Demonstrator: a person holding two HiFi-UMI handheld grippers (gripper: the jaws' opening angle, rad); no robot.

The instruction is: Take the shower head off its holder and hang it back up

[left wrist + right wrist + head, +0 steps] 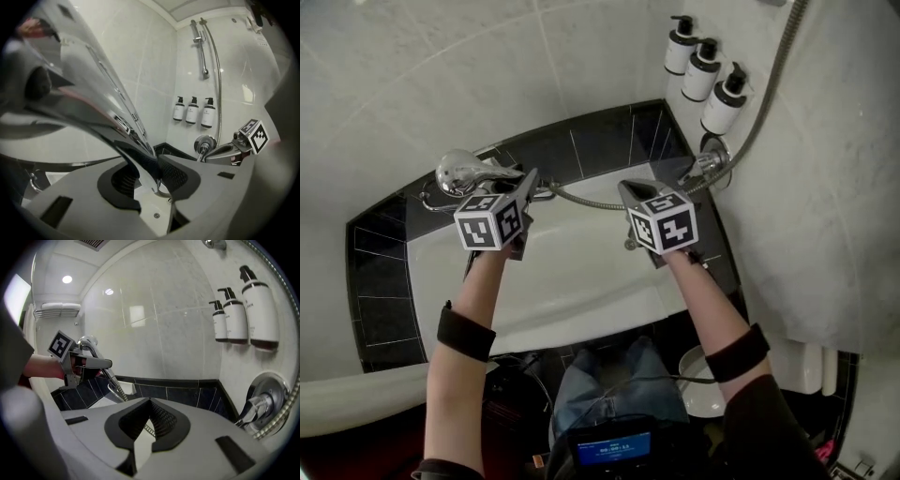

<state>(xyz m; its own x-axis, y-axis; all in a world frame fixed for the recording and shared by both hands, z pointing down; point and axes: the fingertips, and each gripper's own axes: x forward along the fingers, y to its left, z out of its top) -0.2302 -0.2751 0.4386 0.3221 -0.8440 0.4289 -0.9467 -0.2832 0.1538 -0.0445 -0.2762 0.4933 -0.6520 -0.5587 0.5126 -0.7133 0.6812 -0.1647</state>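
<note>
My left gripper (528,183) is shut on the handle of the chrome shower head (459,172), held over the far rim of the bathtub (581,272). In the left gripper view the handle (112,105) runs up and left from between the pads of the left gripper (157,161). Its metal hose (581,202) trails right toward the wall mixer (712,161). The wall rail with the holder (203,47) stands high in the corner. My right gripper (626,189) hovers beside the hose, shut with nothing in it (149,404).
Three pump bottles (703,70) hang on the right wall above the mixer. Dark tiles (600,141) edge the tub's far end. A second length of hose (769,84) climbs the right wall. A toilet (703,380) stands at lower right.
</note>
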